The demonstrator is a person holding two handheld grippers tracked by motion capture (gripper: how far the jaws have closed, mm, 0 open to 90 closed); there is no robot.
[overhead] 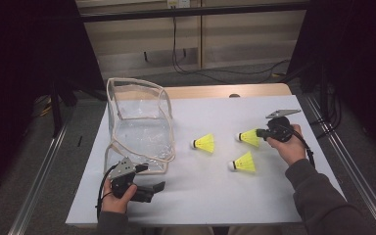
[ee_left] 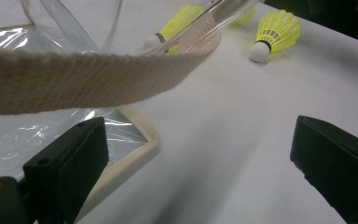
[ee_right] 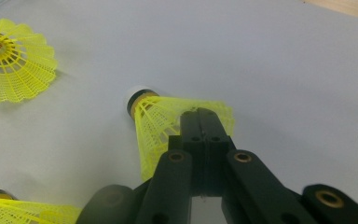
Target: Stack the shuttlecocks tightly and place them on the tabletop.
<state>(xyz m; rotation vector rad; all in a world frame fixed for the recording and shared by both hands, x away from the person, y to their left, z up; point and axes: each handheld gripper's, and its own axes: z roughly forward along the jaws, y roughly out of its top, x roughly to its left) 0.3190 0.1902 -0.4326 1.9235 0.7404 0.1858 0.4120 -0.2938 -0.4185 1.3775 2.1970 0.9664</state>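
Shuttlecock [ee_right: 168, 121] skirt partly behind jaws

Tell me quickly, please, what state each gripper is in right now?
Left gripper: jaws open, holding nothing, beside the clear bag.
Right gripper: jaws shut on the skirt of a yellow shuttlecock.

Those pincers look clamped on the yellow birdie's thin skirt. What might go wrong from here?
The right gripper is shut on the shuttlecock by its mesh skirt, which could crush or slip free. The clear bag leans, with the open left gripper only nearby, so it might sag during loading.
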